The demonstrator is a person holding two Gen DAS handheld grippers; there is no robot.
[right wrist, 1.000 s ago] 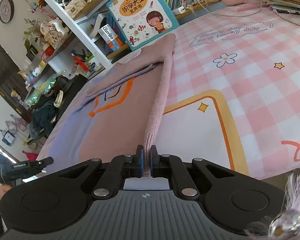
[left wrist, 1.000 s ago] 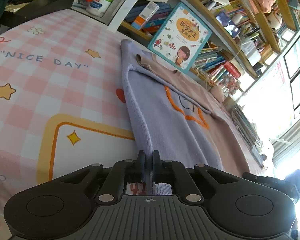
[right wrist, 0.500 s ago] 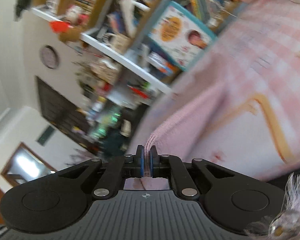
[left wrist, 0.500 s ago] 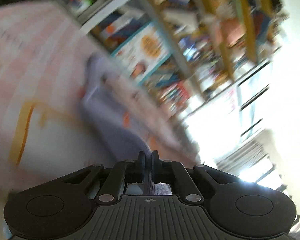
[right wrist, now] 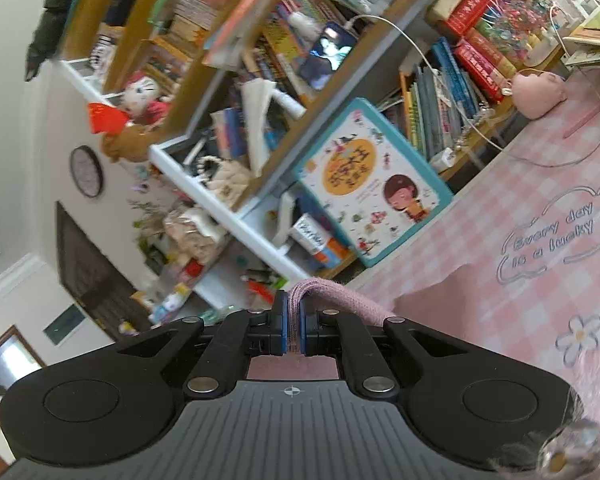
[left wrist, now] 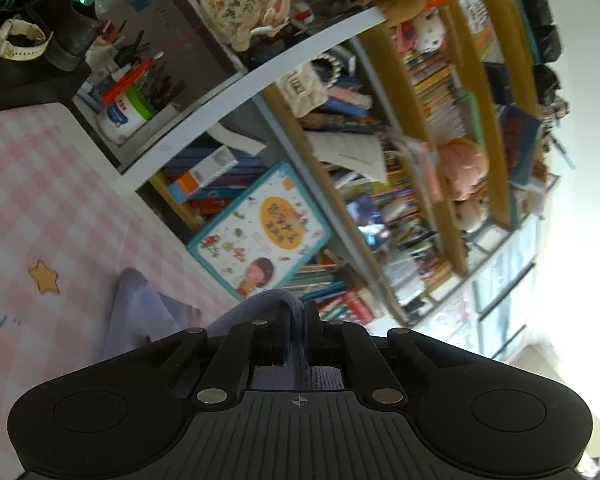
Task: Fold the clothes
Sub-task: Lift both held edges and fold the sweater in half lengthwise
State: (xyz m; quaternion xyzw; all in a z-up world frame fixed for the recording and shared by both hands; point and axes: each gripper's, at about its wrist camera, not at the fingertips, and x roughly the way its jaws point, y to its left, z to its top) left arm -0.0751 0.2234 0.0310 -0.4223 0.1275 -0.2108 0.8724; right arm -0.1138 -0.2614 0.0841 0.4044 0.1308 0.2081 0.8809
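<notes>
Left gripper (left wrist: 296,332) clamped tight on lavender sweater edge (left wrist: 148,316), right gripper (right wrist: 296,328) clamped tight on pink sweater edge (right wrist: 340,300) (both edges raised above checked tablecloth (right wrist: 520,200), facing bookshelf (left wrist: 380,140)).

Daylight, bright; window (left wrist: 512,280) at right edge of left wrist view blown out to white glare; strong fisheye bending of bookshelf (left wrist: 300,64) lines toward frame edges; mild motion blur on books (right wrist: 268,52) and far shelves; dark gripper bodies underexposed; bedsheet (right wrist: 540,216) evenly lit, soft shadows.
</notes>
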